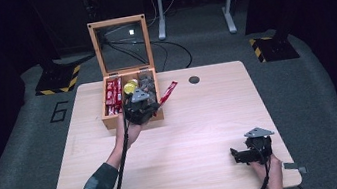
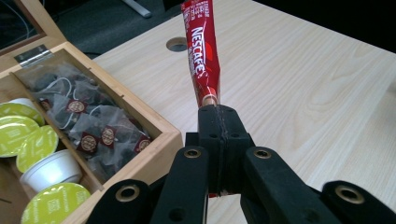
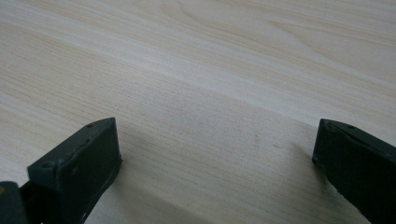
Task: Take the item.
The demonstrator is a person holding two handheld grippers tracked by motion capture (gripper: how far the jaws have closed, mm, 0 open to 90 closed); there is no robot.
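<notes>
One Nescafé stick [image 2: 201, 51] is clenched by the left gripper [image 2: 219, 109] at the wooden box's [image 2: 159, 156] three-o'clock edge, over bare table [image 2: 303, 93]; the box holds tea bags [image 2: 88, 126] and pods [image 2: 35, 144]; the right gripper [image 3: 215, 149] gapes.

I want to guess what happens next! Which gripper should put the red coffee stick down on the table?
Probably the left. The left gripper is already shut on the red coffee stick, just beside the wooden box. The right gripper sits far off near the table corner, jaws open and empty.

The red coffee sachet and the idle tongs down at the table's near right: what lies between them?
Nothing: in the high view, only bare light wooden table separates the red Nescafe sachet from the right tongs.
</notes>
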